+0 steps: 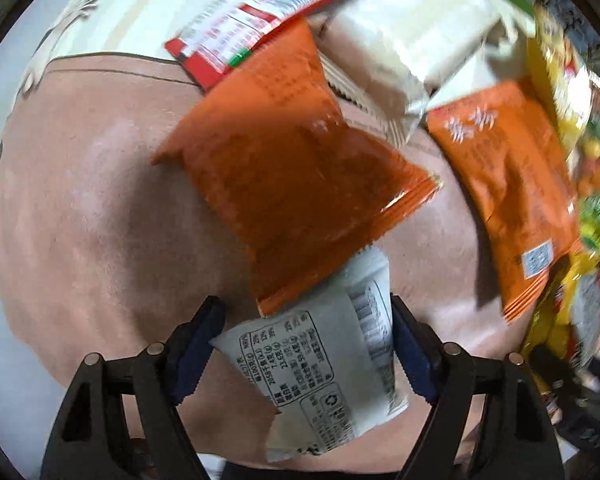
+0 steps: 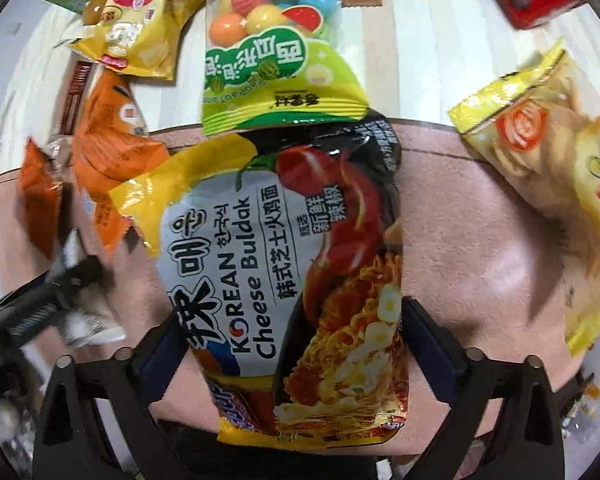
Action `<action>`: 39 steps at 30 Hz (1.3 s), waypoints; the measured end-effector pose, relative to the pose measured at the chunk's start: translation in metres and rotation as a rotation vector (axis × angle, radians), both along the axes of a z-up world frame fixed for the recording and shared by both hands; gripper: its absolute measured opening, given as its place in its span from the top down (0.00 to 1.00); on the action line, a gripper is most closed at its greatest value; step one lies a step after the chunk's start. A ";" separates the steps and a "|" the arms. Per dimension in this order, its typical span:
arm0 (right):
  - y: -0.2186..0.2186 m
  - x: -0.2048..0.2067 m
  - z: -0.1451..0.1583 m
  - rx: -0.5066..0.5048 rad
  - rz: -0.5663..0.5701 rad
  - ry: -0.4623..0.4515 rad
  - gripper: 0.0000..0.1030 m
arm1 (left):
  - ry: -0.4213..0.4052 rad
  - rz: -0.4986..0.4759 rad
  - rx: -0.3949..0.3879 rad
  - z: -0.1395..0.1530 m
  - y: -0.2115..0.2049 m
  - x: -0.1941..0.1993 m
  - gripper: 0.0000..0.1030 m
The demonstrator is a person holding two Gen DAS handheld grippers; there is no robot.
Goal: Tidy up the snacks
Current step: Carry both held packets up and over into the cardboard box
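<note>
Pink mat (image 1: 80, 200) on pale worktop (image 2: 420, 60) carried snacks mostly unsorted: left fingers (image 1: 308, 344) closed on white packet (image 1: 300, 360) under orange packet (image 1: 292, 176), right fingers (image 2: 288, 344) gripped noodle pack (image 2: 284, 264); candy bag (image 2: 276, 64) and others lay scattered, sorting barely begun.

To my left the pink mat (image 1: 80, 200) lies bare; orange packets (image 1: 292, 176) and a white packet (image 1: 412, 36) crowd ahead. Bare mat shows beside the noodle bag (image 2: 300, 280).

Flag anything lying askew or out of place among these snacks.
The orange packet lies crooked, overlapping the white packet between the left tool's fingers. The other packets are strewn at random angles; nothing looks torn or spilled.
</note>
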State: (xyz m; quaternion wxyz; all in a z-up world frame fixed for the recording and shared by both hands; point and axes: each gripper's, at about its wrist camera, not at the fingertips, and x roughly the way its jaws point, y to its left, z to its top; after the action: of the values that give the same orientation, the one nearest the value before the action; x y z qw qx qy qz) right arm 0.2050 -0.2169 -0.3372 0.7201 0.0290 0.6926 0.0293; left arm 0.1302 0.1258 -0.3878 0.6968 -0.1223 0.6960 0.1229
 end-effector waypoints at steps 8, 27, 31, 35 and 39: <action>0.001 -0.010 0.020 0.060 -0.073 -0.003 0.00 | -0.070 -0.364 0.103 -0.004 -0.027 -0.021 0.27; 0.037 -0.045 0.081 0.060 -0.096 -0.076 0.16 | -0.132 -0.402 0.033 0.065 -0.032 -0.048 0.47; 0.024 -0.075 0.115 0.119 -0.118 -0.131 0.16 | -0.179 -0.378 -0.018 0.097 -0.014 -0.038 0.47; 0.015 -0.124 0.141 0.193 -0.140 -0.189 0.16 | -0.230 -0.336 -0.081 0.138 0.008 -0.022 0.47; 0.004 -0.149 0.172 0.257 -0.145 -0.240 0.16 | -0.312 -0.328 -0.128 0.193 0.002 0.006 0.47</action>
State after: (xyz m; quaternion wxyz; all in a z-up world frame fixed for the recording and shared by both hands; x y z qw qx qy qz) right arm 0.0558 -0.2125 -0.1653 0.7882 0.1667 0.5884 0.0689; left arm 0.1357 0.1280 -0.1943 0.7974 -0.0690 0.5968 -0.0570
